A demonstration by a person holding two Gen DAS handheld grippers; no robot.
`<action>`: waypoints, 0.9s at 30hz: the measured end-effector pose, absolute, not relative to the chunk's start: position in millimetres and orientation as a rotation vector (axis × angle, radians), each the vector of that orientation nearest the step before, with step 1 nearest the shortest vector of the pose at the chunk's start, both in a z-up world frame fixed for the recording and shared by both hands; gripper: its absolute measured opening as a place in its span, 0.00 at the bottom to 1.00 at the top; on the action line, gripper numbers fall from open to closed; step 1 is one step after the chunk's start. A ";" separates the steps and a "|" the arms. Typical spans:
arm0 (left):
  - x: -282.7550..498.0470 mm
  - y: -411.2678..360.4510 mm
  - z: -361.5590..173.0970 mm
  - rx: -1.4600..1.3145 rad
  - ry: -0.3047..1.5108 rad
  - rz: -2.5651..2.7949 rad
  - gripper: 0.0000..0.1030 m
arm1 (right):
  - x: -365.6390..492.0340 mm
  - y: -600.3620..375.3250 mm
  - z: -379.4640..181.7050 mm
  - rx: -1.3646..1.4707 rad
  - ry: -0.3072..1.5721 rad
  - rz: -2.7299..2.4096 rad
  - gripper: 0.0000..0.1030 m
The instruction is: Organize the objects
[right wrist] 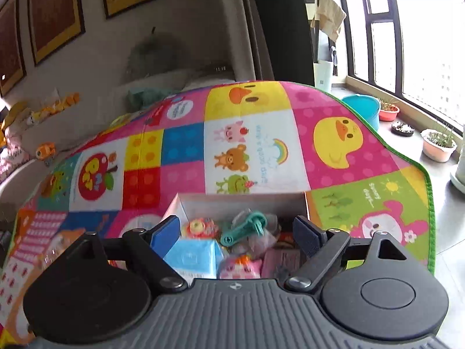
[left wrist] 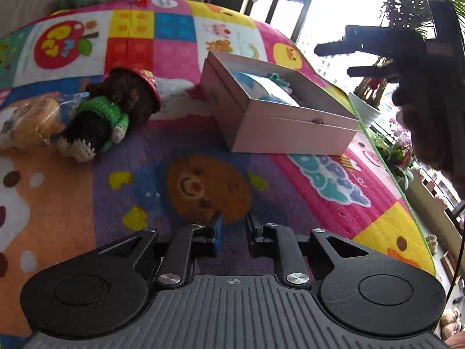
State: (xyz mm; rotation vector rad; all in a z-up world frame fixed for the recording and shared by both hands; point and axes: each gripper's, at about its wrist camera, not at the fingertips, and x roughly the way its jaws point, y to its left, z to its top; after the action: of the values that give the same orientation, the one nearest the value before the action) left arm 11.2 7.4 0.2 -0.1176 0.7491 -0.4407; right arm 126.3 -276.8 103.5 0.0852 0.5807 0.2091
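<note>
A pink open box point(left wrist: 290, 133) stands on the colourful play mat point(left wrist: 209, 186), right of centre. A crochet bear in a green jumper point(left wrist: 110, 110) lies on its side to the box's left. Beside it is a plastic-wrapped yellow toy point(left wrist: 32, 122). My left gripper point(left wrist: 234, 226) hovers low over the mat in front of both, shut with nothing between its fingers. My right gripper point(left wrist: 332, 61) shows dark at the upper right. In the right wrist view it point(right wrist: 236, 222) stands open above the box point(right wrist: 241, 200), which holds a teal plastic toy point(right wrist: 244, 228), a blue packet point(right wrist: 194, 257) and a pink packet point(right wrist: 238, 267).
The mat's green-trimmed edge point(right wrist: 427, 180) ends at a grey floor on the right. A teal basin point(right wrist: 363, 110) and plant pots point(right wrist: 438, 145) stand along the window. A pale sofa with small toys point(right wrist: 46, 151) sits behind the mat on the left.
</note>
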 end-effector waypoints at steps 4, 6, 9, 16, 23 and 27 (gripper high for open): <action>11.4 3.7 4.2 -0.088 0.683 -0.397 0.18 | 74.9 -260.7 72.0 -0.047 0.581 0.201 0.89; 14.1 3.9 3.6 -0.087 0.669 -0.375 0.18 | 52.4 -256.1 58.6 -0.055 0.578 0.210 0.97; 17.4 7.7 8.4 -0.093 0.643 -0.337 0.18 | 39.5 -252.1 36.3 -0.015 0.619 0.210 0.97; 36.3 61.7 40.4 -0.130 0.518 -0.074 0.18 | 42.5 -251.0 3.9 0.056 0.671 0.152 0.98; 105.1 126.3 41.4 -0.141 0.656 0.081 0.18 | 47.7 -259.0 -1.6 0.114 0.702 0.140 1.00; 125.4 139.4 31.1 -0.109 0.675 0.054 0.19 | 50.3 -255.6 -3.4 0.100 0.718 0.136 1.00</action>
State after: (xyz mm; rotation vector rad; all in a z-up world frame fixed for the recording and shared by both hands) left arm 125.4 139.4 31.1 -0.1094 0.6749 0.0542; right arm 50.3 -255.6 -3.4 0.0995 0.7182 0.1356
